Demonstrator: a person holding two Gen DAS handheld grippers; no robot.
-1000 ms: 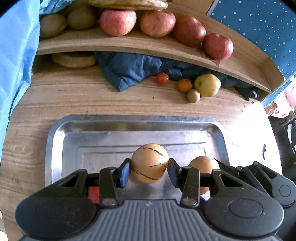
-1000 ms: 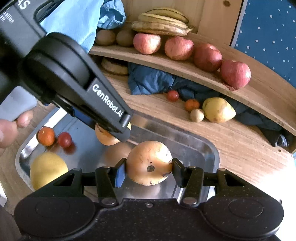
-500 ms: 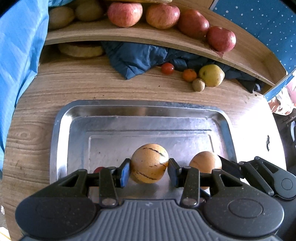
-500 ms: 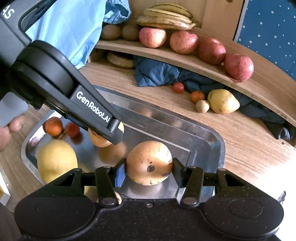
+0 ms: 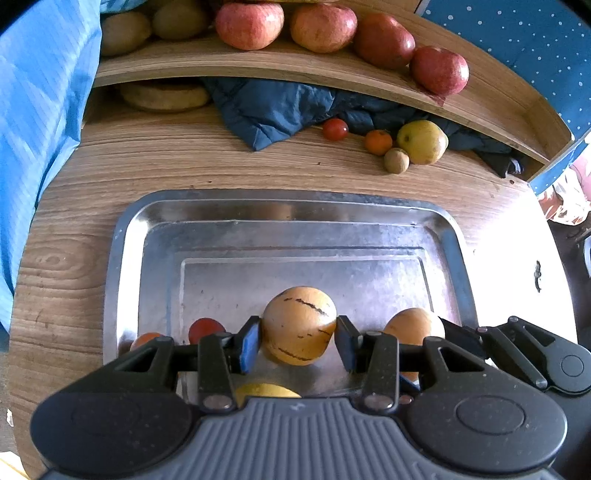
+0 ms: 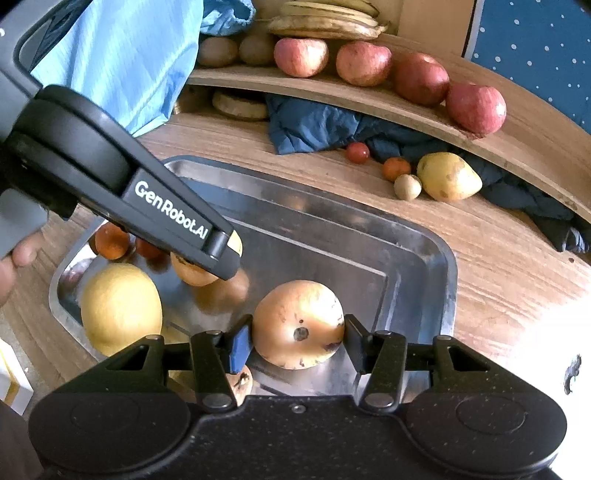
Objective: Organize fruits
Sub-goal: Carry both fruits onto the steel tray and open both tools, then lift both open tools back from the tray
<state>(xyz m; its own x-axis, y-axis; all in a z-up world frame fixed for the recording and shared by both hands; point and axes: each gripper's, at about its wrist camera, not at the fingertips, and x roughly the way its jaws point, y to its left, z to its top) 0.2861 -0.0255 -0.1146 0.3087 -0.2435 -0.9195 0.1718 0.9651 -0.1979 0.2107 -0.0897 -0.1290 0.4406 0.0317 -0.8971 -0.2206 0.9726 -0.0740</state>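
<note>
My left gripper [image 5: 298, 339] is shut on a tan fruit with dark streaks [image 5: 298, 325], held above the steel tray [image 5: 288, 206]. My right gripper [image 6: 298, 343] is shut on a tan fruit with a dark spot [image 6: 298, 323] over the tray's right part [image 6: 448, 266]; that fruit also shows in the left wrist view [image 5: 413, 325]. In the tray lie a yellow fruit [image 6: 120, 306], a small orange fruit [image 6: 110, 242] and a red tomato [image 5: 205, 328]. The left gripper's arm [image 6: 122, 177] crosses the right wrist view.
A wooden shelf [image 6: 517, 147] holds several red apples [image 6: 474, 107], kiwis and bananas [image 6: 328, 18]. Under it lie a dark blue cloth [image 5: 280, 107], a tomato [image 5: 334, 129], a small orange [image 5: 377, 142], a yellow pear [image 5: 423, 142] and a brown nut-like fruit [image 5: 396, 160].
Both grippers have drawn back toward the tray's near edge with their fruits held. More of the tray and its small fruits has come into view.
</note>
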